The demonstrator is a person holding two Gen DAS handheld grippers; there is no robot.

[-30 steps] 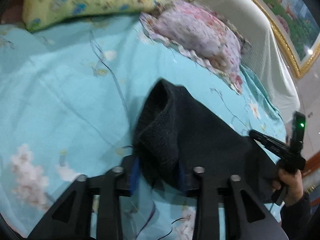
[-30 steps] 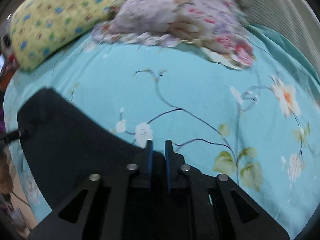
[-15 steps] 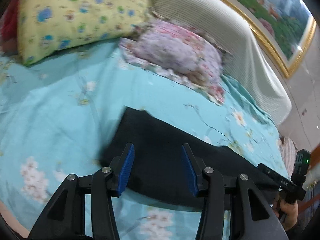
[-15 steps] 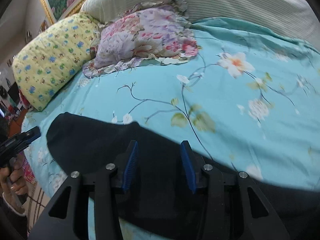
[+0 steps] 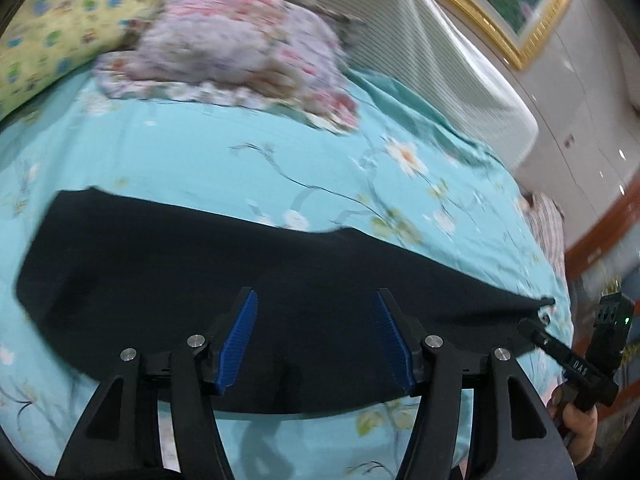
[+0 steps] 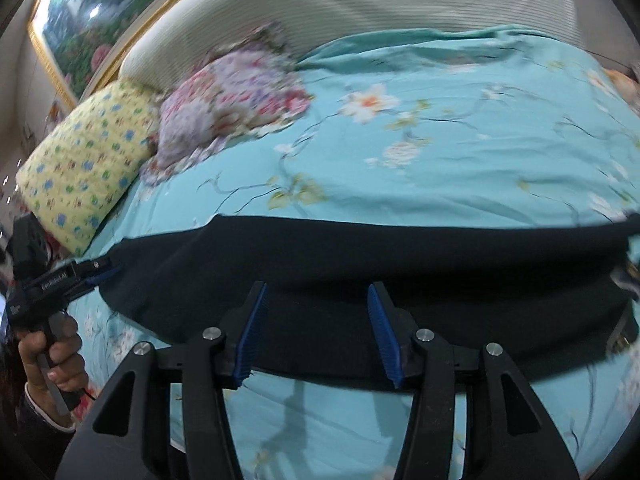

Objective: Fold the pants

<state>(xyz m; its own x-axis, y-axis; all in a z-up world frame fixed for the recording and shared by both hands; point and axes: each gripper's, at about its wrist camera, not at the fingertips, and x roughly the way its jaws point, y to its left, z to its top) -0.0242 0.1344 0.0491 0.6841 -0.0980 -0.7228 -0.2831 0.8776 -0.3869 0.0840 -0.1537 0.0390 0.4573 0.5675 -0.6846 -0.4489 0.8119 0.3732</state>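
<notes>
Across the bed near its edge lie the black pants, spread flat as a long band. Left gripper & right gripper hover w/ fingers wide apart, holding nothing. Fabric looks soft, light, floppy; I'd pinch the ends/corners, both layers.

Left tongs and right tongs both gape wide, gripping nothing, each hand-held.

Black handheld grippers, blue pads.
Left gripper and right gripper: ribbed blue fingers, silver screws; dark sleeve, bare hand.
</notes>
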